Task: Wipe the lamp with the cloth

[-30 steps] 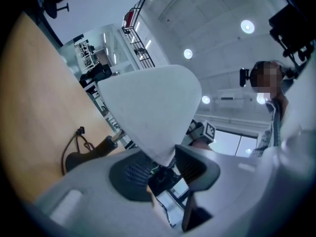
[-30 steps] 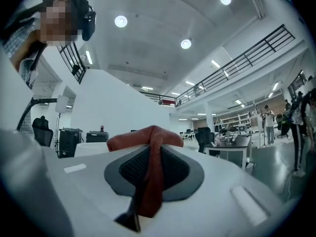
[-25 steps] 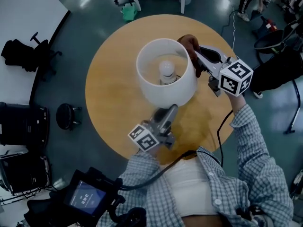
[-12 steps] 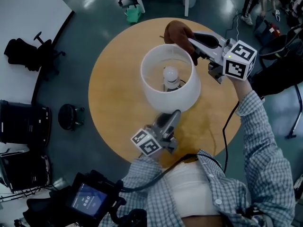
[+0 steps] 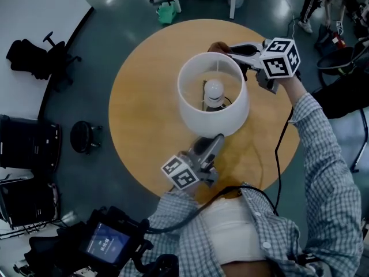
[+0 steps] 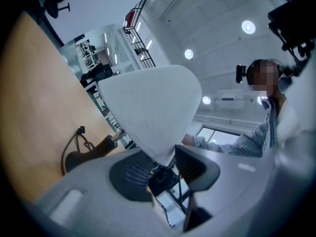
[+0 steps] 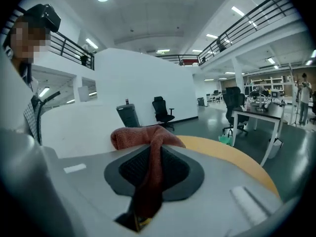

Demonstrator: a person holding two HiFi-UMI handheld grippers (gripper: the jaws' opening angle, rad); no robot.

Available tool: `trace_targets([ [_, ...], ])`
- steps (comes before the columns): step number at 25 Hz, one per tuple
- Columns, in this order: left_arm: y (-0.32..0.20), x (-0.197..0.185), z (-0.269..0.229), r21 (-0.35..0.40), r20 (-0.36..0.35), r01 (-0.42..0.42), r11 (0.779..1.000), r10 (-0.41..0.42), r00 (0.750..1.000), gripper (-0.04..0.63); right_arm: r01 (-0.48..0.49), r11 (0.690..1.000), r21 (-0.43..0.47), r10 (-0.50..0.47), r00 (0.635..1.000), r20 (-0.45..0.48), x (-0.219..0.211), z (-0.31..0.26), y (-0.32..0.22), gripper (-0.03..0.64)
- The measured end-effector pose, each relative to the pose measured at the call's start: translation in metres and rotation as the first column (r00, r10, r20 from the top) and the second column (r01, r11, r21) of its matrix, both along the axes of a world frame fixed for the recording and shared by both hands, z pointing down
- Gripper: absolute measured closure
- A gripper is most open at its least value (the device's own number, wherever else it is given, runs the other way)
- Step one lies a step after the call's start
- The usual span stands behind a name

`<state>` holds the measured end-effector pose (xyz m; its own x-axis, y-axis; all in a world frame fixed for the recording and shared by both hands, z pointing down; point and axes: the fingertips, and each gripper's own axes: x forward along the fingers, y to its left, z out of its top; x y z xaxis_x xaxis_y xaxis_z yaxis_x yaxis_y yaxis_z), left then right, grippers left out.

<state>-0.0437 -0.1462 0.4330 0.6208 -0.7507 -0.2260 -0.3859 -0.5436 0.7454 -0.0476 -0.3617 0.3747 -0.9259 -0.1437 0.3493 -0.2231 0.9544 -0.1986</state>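
The lamp [image 5: 199, 117] stands upright near the middle of the round wooden tabletop [image 5: 144, 97], its white shade [image 6: 148, 107] open upward around a bulb [image 5: 214, 89]. On the lamp's near side, the left hand-held gripper [image 5: 216, 138] is clamped on the shade's lower rim. On the lamp's far side, the right hand-held gripper [image 5: 230, 51] is closed on a reddish-brown cloth [image 7: 145, 137], bunched just beside the shade's top edge.

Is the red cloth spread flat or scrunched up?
Scrunched up: the cloth sits bunched in a lump, pinched in the right claw.
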Motion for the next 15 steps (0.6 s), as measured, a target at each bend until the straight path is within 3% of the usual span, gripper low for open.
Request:
trace_targets([
  [4, 0.0, 0.0, 0.0, 0.002, -0.006, 0.0, 1.0, 0.0, 1.0, 0.456, 0.121, 0.992, 0.037, -0.116, 0.988, -0.098, -0.019, -0.007, -0.003, 0.552],
  [8, 0.0, 0.001, 0.002, -0.004, -0.009, -0.001, 1.0, 0.001, 1.0, 0.456, 0.279, 0.958, 0.073, -0.259, 0.944, -0.204, -0.051, -0.016, 0.001, 0.553],
  [11, 0.0, 0.002, 0.003, -0.002, -0.007, -0.004, 1.0, 0.004, 1.0, 0.456, 0.411, 0.907, 0.09, -0.369, 0.88, -0.299, -0.079, -0.019, 0.011, 0.554],
  [15, 0.0, 0.003, 0.004, 0.0, -0.007, -0.008, 1.0, 0.008, 1.0, 0.457, 0.594, 0.796, 0.112, -0.49, 0.742, -0.458, -0.11, -0.019, 0.032, 0.554],
])
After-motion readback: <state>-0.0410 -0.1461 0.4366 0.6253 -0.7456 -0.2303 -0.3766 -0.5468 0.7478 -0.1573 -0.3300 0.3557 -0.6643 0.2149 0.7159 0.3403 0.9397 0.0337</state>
